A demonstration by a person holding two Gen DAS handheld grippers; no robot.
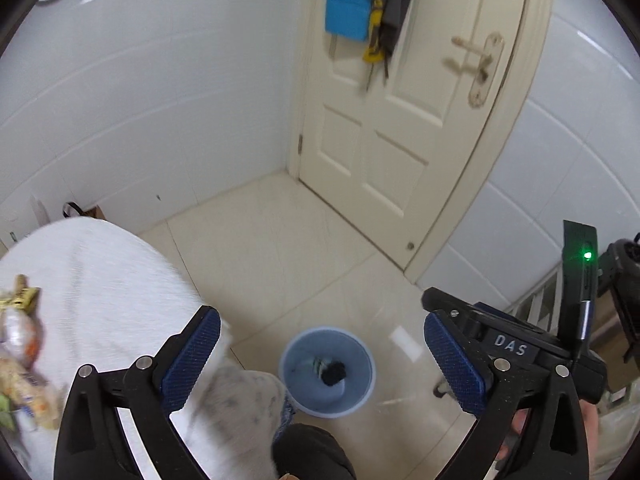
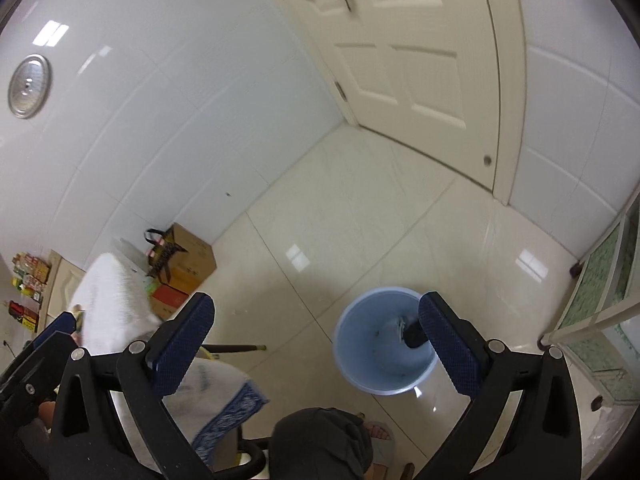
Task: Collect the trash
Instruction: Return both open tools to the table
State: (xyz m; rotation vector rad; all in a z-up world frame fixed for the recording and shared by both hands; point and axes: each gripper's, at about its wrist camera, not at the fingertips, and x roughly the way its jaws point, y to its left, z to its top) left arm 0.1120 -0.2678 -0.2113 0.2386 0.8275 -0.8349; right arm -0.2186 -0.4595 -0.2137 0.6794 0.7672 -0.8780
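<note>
On the left, more wrappers (image 1: 20, 360) lie on the towel-covered table (image 1: 100, 280). Both my left hand-held gripper (image 1: 320, 360) and right hand-held gripper (image 2: 316, 344) gape empty over the blue bin (image 1: 360, 400), dark trash (image 1: 334, 372) already inside. Drop step looks done; next I'd reach left for the wrappers.

My tongs (image 2: 320, 340) are black with dotted navy pads (image 2: 182, 350). The bin (image 2: 360, 364) is pale blue, with something black in it. The cloth (image 1: 100, 280) is white with a blue patterned border (image 2: 232, 416). Floor (image 2: 360, 220) cream, door (image 1: 380, 128) ivory.
</note>
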